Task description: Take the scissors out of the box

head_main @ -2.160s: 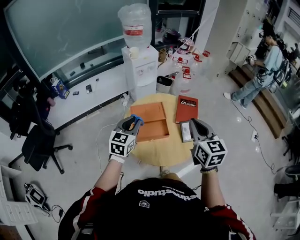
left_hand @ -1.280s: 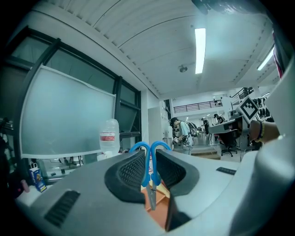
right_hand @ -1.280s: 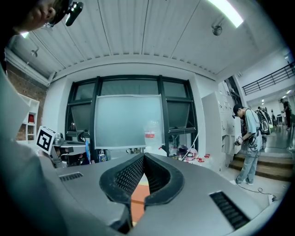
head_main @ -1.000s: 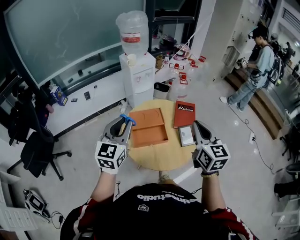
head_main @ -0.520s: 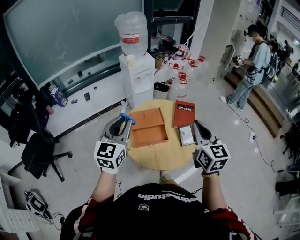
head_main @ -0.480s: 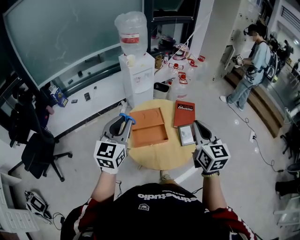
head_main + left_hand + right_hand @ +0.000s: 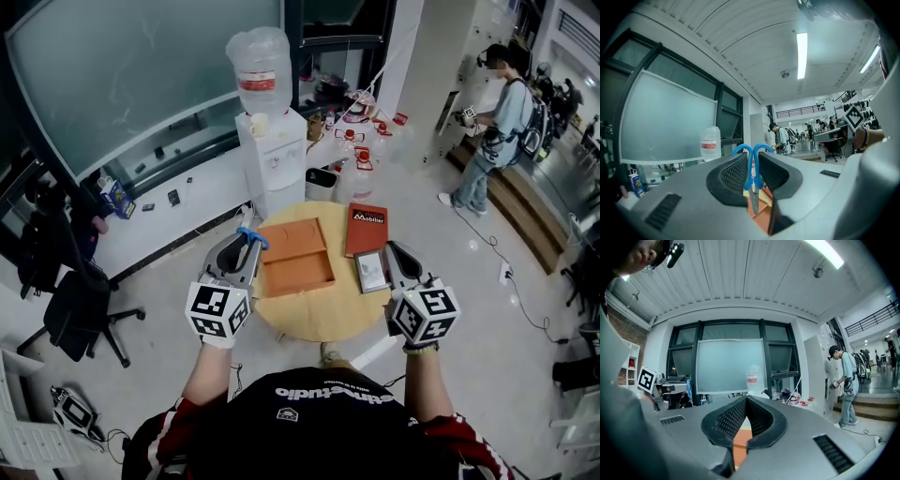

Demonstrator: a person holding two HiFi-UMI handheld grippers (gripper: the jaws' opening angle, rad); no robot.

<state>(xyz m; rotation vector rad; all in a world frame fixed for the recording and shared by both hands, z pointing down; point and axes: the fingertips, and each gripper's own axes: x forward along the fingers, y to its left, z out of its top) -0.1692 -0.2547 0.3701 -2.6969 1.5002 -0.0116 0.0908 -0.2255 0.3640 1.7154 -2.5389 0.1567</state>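
Observation:
Held up left of the table, my left gripper (image 7: 243, 249) is shut on the blue-handled scissors (image 7: 249, 233). In the left gripper view the two blue loops (image 7: 752, 153) stick up between the pads (image 7: 734, 173) and the blades hang down. The open orange box (image 7: 298, 272) lies on the round wooden table (image 7: 319, 314), its tray showing nothing inside; the scissors are outside it, past its left edge. My right gripper (image 7: 395, 257) hovers at the table's right side. Its jaws meet at the tips (image 7: 746, 400) with nothing between them.
A red book (image 7: 369, 228) and a grey flat device (image 7: 370, 272) lie on the table's right half. A water dispenser (image 7: 272, 141) stands behind the table, an office chair (image 7: 70, 300) at the left. A person (image 7: 497, 122) stands far right by some steps.
Since 2.2 s ago my left gripper has carried the scissors left, off the box's edge. Over the last second both grippers have barely moved. The far person has shifted a little.

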